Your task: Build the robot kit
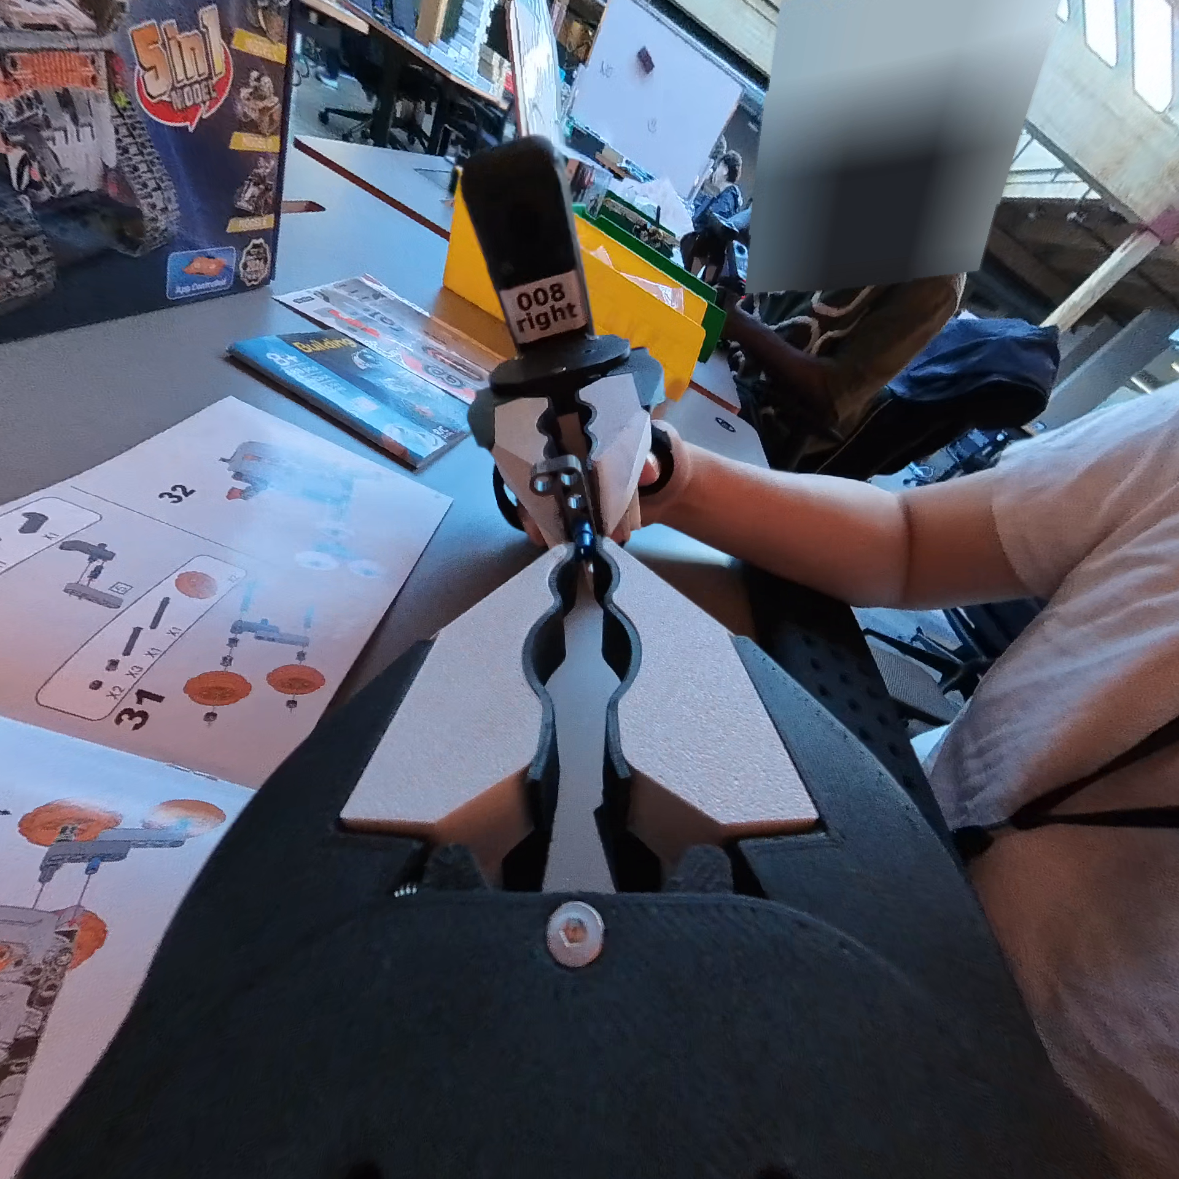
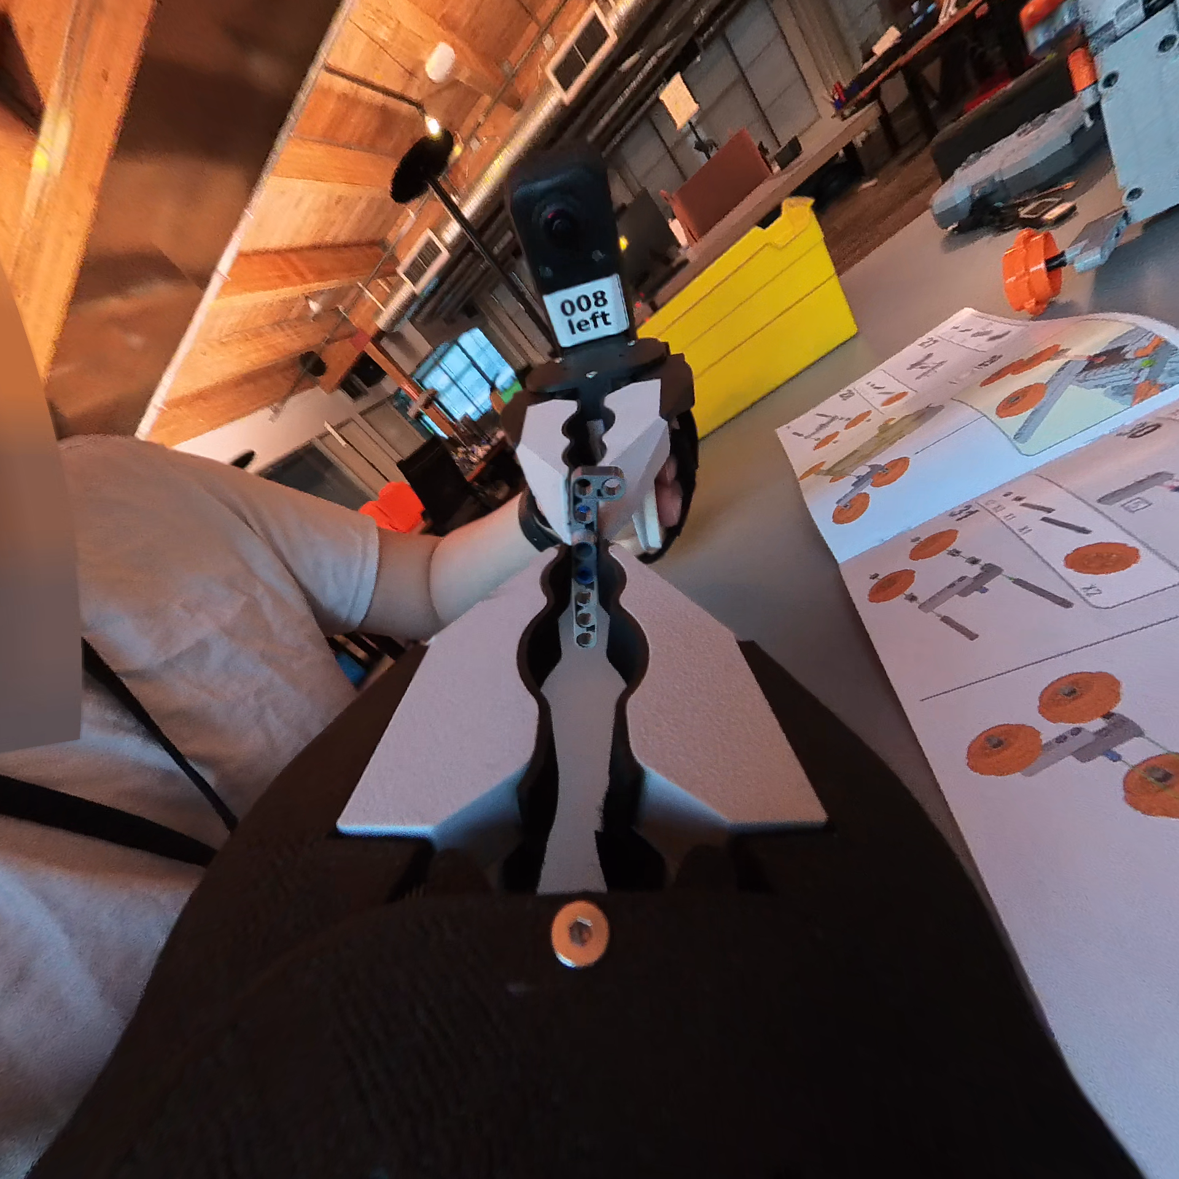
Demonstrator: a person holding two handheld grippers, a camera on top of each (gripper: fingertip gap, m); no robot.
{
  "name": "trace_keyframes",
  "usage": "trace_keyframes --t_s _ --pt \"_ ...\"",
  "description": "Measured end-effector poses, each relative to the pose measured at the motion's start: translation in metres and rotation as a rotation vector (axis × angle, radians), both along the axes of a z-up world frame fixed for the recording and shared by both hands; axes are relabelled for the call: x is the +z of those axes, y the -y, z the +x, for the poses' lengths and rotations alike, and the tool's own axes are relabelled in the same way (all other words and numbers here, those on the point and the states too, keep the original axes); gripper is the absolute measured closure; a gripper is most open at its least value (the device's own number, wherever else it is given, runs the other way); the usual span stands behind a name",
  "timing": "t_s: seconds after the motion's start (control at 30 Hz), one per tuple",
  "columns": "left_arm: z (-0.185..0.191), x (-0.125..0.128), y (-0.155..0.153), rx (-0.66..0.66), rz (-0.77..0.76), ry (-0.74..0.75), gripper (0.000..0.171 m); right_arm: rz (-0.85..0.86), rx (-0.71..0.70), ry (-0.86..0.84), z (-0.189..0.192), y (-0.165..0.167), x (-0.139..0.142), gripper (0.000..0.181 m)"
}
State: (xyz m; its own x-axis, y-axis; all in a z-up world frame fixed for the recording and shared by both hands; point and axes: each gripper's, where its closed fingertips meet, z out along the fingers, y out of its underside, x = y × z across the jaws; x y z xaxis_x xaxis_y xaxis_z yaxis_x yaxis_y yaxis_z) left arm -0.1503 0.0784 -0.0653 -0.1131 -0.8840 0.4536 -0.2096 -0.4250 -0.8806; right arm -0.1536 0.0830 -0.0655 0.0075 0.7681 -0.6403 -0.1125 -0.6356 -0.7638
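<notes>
Left wrist view, surface: grey table [image 1: 357, 268], instruction sheets [image 1: 210, 574] spread flat on it.
Room: open workshop, wooden ceiling, desks behind.
Count: two grippers, one grey beam, one blue pin, one yellow bin [image 2: 753, 306], one booklet [image 1: 357, 395], one toy box [image 1: 140, 147], one orange wheel [image 2: 1030, 271].
Left gripper [image 1: 584, 564]: jaws nearly closed, tips pinching the blue pin [image 1: 584, 542].
Right gripper [image 2: 585, 561]: jaws nearly closed on the grey beam [image 2: 587, 555].
Beam position: raised above the table, between the two facing grippers.
Beam axis: L-shaped with holes; long arm runs along the right gripper's fingers toward the left gripper.
</notes>
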Motion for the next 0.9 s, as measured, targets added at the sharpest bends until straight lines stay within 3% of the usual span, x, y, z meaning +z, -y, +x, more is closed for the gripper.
trace_keyframes --t_s 0.37,0.57,0.9 --pt "-0.004 -0.009 0.001 -0.022 -0.094 0.026 0.171 -0.056 -0.049 -0.038 0.001 -0.001 -0.004 0.176" --pt "0.0 -0.004 0.004 0.014 -0.152 0.13 0.169 -0.043 -0.068 -0.047 0.004 0.002 -0.003 0.176" --pt "-0.001 -0.007 0.013 0.031 -0.133 0.125 0.171 -0.006 -0.106 -0.05 0.003 0.007 0.0 0.176"
